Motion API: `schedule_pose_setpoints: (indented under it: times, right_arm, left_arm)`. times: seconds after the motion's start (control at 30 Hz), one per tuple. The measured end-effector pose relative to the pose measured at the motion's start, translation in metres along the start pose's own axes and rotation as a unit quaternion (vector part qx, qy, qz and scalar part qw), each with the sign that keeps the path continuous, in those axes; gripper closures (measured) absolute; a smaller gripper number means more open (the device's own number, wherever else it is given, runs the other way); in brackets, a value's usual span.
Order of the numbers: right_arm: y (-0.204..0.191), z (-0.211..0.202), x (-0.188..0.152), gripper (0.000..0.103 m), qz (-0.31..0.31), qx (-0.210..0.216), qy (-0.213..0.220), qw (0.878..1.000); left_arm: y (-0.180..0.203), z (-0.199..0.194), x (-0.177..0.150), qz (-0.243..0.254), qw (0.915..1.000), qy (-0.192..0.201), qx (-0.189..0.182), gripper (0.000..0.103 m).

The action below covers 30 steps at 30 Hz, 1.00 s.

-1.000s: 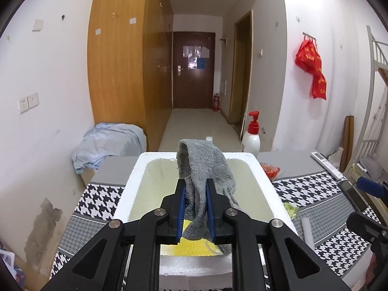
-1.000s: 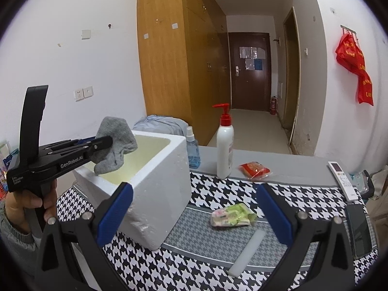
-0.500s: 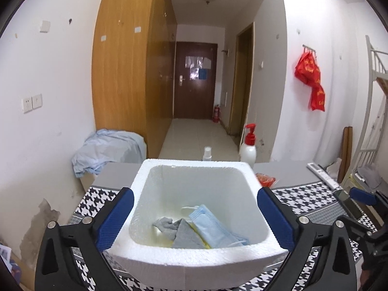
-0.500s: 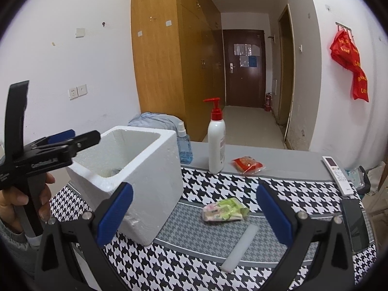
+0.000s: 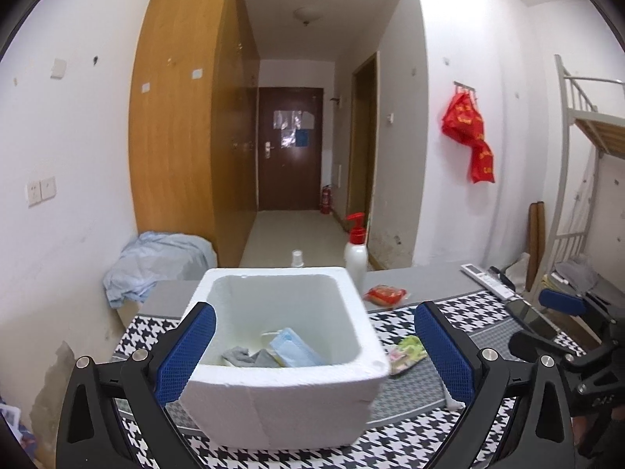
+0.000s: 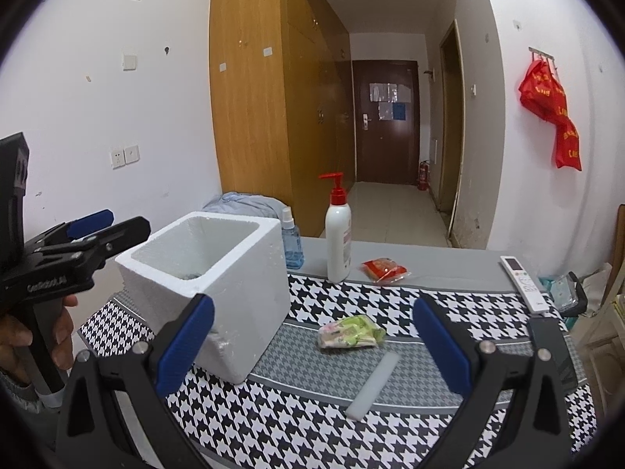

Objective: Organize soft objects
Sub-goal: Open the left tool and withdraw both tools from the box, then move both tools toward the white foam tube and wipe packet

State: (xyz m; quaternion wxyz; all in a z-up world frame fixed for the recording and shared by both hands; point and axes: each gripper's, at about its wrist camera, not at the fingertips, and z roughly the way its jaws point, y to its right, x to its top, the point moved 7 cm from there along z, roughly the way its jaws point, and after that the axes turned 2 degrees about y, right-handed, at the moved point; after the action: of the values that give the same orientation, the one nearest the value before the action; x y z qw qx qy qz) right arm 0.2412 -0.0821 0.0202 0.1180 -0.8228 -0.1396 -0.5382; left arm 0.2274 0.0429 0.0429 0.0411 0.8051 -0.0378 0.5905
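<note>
A: Where do the soft things sit?

B: In the white foam box on the houndstooth table. From the left wrist view a grey sock and a light blue face mask lie on the box floor, with a bit of yellow between them that is too covered to name. The near wall cuts off their lower parts.

A: And from the right wrist view?

B: Only a dark sliver shows over the box rim; the rest of the inside is hidden.

A: The tools?

B: The left gripper has its blue pads wide apart, nothing between them, on either side of the box in its own view. The right gripper is spread wide too, holding nothing, above the table.

A: Anything left outside?

B: A green and pink soft packet lies on the cloth just right of the box, with a white flat strip near it. A phone at the right is partly behind the gripper.
</note>
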Motion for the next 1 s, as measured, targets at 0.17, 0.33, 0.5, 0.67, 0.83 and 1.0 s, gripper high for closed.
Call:
schedule_pose_setpoints:
  times: [0.17,0.33,0.5,0.67,0.83,1.0]
  right_arm:
    - [0.002,-0.013,0.0,0.0,0.003,-0.005,0.01,1.0]
    - [0.006,-0.023,-0.003,0.0,0.006,-0.009,0.019,1.0]
    - [0.016,-0.03,-0.008,0.0,0.021,-0.014,0.024,0.999]
    - [0.025,-0.036,-0.016,0.0,0.029,-0.026,0.023,0.999]
    - [0.029,-0.035,-0.027,0.0,0.024,-0.037,0.016,0.999]
    - [0.034,-0.036,-0.032,0.0,0.019,-0.049,0.012,0.999]
  left_arm:
    - [0.011,-0.01,-0.001,0.01,0.9999,0.008,-0.007,0.001]
    - [0.02,-0.018,-0.006,0.014,0.9997,0.016,-0.009,0.001]
    - [0.032,-0.023,-0.014,0.027,0.9993,0.02,-0.018,0.001]
    - [0.047,-0.023,-0.023,0.022,0.9986,0.024,-0.043,0.001]
    - [0.062,-0.024,-0.034,0.017,0.9973,0.034,-0.063,0.001]
    - [0.067,-0.02,-0.041,0.015,0.9972,0.03,-0.067,0.001]
